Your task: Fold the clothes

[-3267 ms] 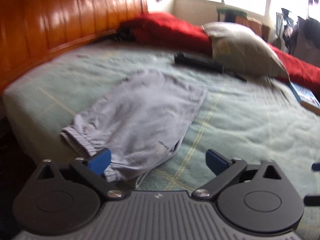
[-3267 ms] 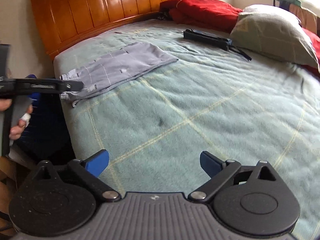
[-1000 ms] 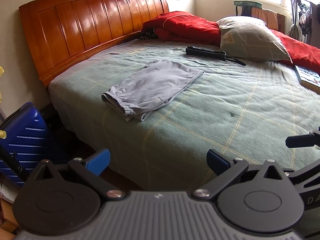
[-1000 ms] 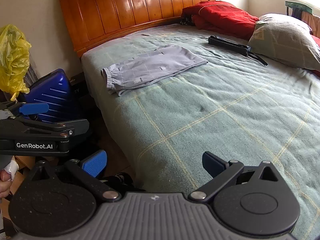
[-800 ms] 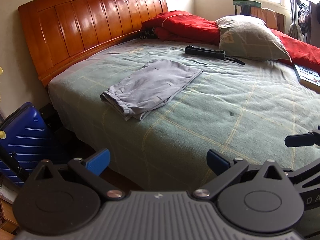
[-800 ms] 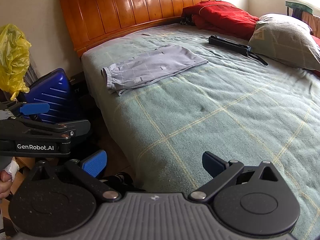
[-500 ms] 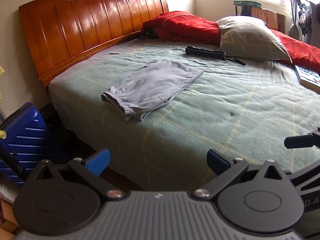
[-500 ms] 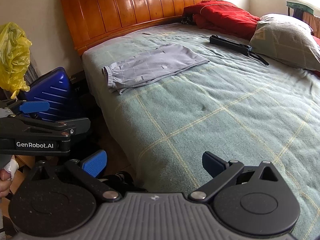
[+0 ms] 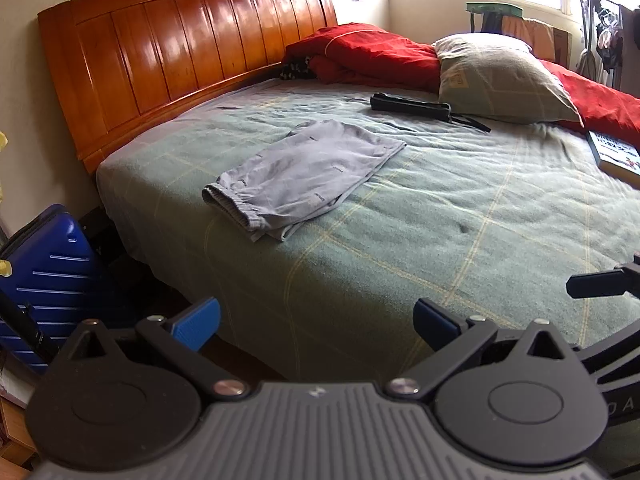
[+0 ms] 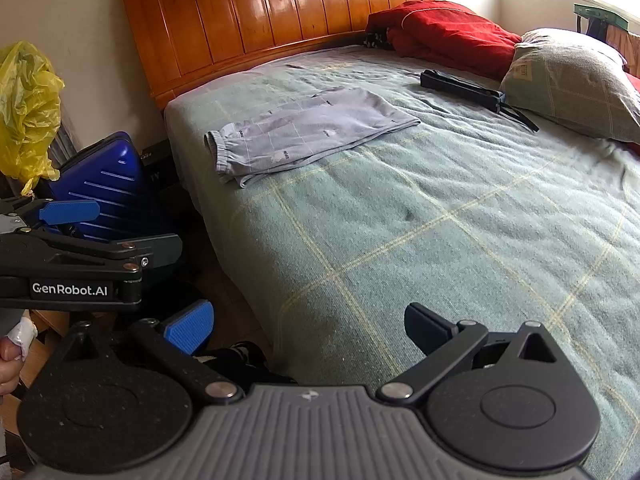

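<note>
Left wrist: folded grey shorts [image 9: 308, 176] on bed [image 9: 460, 216]; both grippers' jaws wide apart, empty

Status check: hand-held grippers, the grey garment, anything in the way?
Left hand-held gripper open, empty. Right hand-held gripper open, empty. Grey garment folded on bed. Nothing in the way.

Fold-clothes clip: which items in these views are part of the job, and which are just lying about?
Part of the job:
grey shorts, lying folded near the bed's corner
left gripper and right gripper, both open and empty

Lying about:
black pouch
pillow
red quilt
book
blue suitcase
yellow bag
</note>
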Action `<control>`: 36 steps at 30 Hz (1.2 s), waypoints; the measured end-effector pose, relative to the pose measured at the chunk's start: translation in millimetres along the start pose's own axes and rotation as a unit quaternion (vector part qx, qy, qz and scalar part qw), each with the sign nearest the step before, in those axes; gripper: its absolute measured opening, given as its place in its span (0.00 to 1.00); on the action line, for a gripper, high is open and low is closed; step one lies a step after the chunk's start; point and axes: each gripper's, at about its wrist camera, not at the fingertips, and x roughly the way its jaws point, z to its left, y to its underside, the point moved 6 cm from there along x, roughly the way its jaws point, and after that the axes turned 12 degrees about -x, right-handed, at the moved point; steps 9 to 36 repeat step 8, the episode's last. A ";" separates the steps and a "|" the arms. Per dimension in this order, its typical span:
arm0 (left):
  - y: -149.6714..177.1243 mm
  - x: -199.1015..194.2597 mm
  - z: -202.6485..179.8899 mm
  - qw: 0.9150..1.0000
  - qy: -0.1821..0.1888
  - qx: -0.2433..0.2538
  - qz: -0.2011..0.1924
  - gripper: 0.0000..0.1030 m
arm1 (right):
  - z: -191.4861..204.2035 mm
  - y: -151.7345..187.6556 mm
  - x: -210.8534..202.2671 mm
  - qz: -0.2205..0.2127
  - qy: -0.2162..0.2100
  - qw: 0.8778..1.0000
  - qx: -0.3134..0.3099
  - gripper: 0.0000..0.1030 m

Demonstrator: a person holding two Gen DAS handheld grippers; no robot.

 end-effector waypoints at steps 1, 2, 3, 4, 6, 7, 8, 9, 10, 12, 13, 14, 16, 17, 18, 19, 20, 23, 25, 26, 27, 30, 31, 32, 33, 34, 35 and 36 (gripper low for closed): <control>0.1 0.1 0.2 1.000 0.000 0.000 0.000 0.99 | -0.2 0.1 0.1 0.000 0.000 1.000 0.000 1.00; 0.2 -0.1 0.1 1.000 0.001 0.000 0.000 0.99 | -0.3 0.1 0.0 0.000 0.000 1.000 0.000 1.00; 0.2 -0.3 0.1 1.000 0.001 0.000 0.000 0.99 | -0.3 0.1 0.0 0.001 0.000 1.000 0.000 1.00; 0.3 -0.5 0.2 1.000 0.001 0.000 0.000 0.99 | -0.5 0.2 -0.1 0.001 0.000 1.000 0.000 1.00; 0.5 -0.7 0.1 1.000 0.001 0.000 0.000 0.99 | 0.1 0.1 0.2 0.001 0.001 1.000 0.001 1.00; 0.7 -0.8 0.0 1.000 0.001 0.000 0.000 0.99 | 0.3 0.2 0.2 0.002 0.001 1.000 0.000 1.00; 0.9 -1.0 -0.1 1.000 0.001 0.000 0.000 0.99 | 0.3 0.3 0.2 0.002 0.001 1.000 0.000 1.00; 0.9 -1.0 -0.1 1.000 0.001 0.000 0.000 0.99 | 0.3 0.3 0.2 0.002 0.001 1.000 0.000 1.00; 0.9 -1.0 -0.1 1.000 0.001 0.000 0.000 0.99 | 0.3 0.3 0.2 0.002 0.001 1.000 0.000 1.00; 0.9 -1.0 -0.1 1.000 0.001 0.000 0.000 0.99 | 0.3 0.3 0.2 0.002 0.001 1.000 0.000 1.00; 0.9 -1.0 -0.1 1.000 0.001 0.000 0.000 0.99 | 0.3 0.3 0.2 0.002 0.001 1.000 0.000 1.00; 0.9 -1.0 -0.1 1.000 0.001 0.000 0.000 0.99 | 0.3 0.3 0.2 0.002 0.001 1.000 0.000 1.00; 0.9 -1.0 -0.1 1.000 0.001 0.000 0.000 0.99 | 0.3 0.3 0.2 0.002 0.001 1.000 0.000 1.00; 0.9 -1.0 -0.1 1.000 0.001 0.000 0.000 0.99 | 0.3 0.3 0.2 0.002 0.001 1.000 0.000 1.00; 0.9 -1.0 -0.1 1.000 0.001 0.000 0.000 0.99 | 0.3 0.3 0.2 0.002 0.001 1.000 0.000 1.00; 0.9 -1.0 -0.1 1.000 0.001 0.000 0.000 0.99 | 0.3 0.3 0.2 0.002 0.001 1.000 0.000 1.00; 0.9 -1.0 -0.1 1.000 0.001 0.000 0.000 0.99 | 0.3 0.3 0.2 0.002 0.001 1.000 0.000 1.00; 0.9 -1.0 -0.1 1.000 0.001 0.000 0.000 0.99 | 0.3 0.3 0.2 0.002 0.001 1.000 0.000 1.00; 0.9 -1.0 -0.1 1.000 0.001 0.000 0.000 0.99 | 0.3 0.3 0.2 0.002 0.001 1.000 0.000 1.00; 0.9 -1.0 -0.1 1.000 0.001 0.000 0.000 0.99 | 0.3 0.3 0.2 0.002 0.001 1.000 0.000 1.00; 0.9 -1.0 -0.1 1.000 0.001 0.000 0.000 0.99 | 0.3 0.3 0.2 0.002 0.001 1.000 0.000 1.00; 0.9 -1.0 -0.1 1.000 0.001 0.000 0.000 0.99 | 0.3 0.3 0.2 0.002 0.001 1.000 0.000 1.00; 0.9 -1.0 -0.1 1.000 0.001 0.000 0.000 0.99 | 0.3 0.3 0.2 0.002 0.001 1.000 0.000 1.00; 0.9 -1.0 -0.1 1.000 0.001 0.000 0.000 0.99 | 0.3 0.3 0.2 0.002 0.001 1.000 0.000 1.00; 0.9 -1.0 -0.1 1.000 0.001 0.000 0.000 0.99 | 0.3 0.3 0.2 0.002 0.001 1.000 0.000 1.00; 0.9 -1.0 -0.1 1.000 0.001 0.000 0.000 0.99 | 0.3 0.3 0.2 0.002 0.001 1.000 0.000 1.00; 0.9 -1.0 -0.1 1.000 0.001 0.000 0.000 0.99 | 0.3 0.3 0.2 0.002 0.001 1.000 0.000 1.00; 0.9 -1.0 -0.1 1.000 0.001 0.000 0.000 0.99 | 0.3 0.3 0.2 0.002 0.001 1.000 0.000 1.00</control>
